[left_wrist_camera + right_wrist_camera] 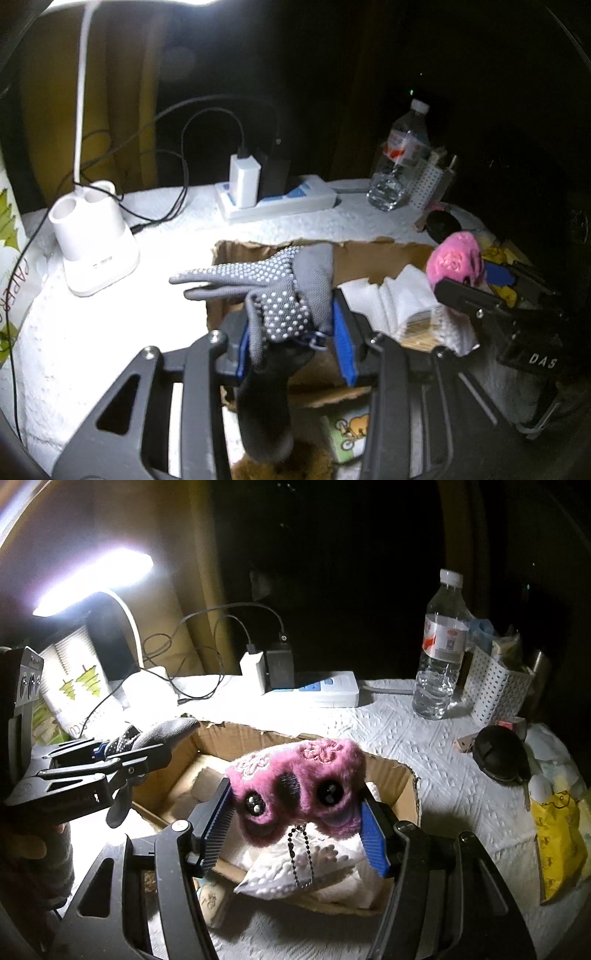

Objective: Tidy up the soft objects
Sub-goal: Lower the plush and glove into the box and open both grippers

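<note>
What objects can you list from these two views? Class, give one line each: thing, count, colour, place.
dotted glove: one, grey, in left gripper jaws
plush keychain: one, pink, in right gripper jaws over box
cardboard box: one, brown, table centre
tissue pack: one, white, inside box
water bottle: one, clear, rear right
perforated basket: one, white, beside bottle
power strip: one, white, behind box
desk lamp: one, white, left
yellow bag: one, right edge
left gripper: black, blue pads
right gripper: black, blue pads
</note>
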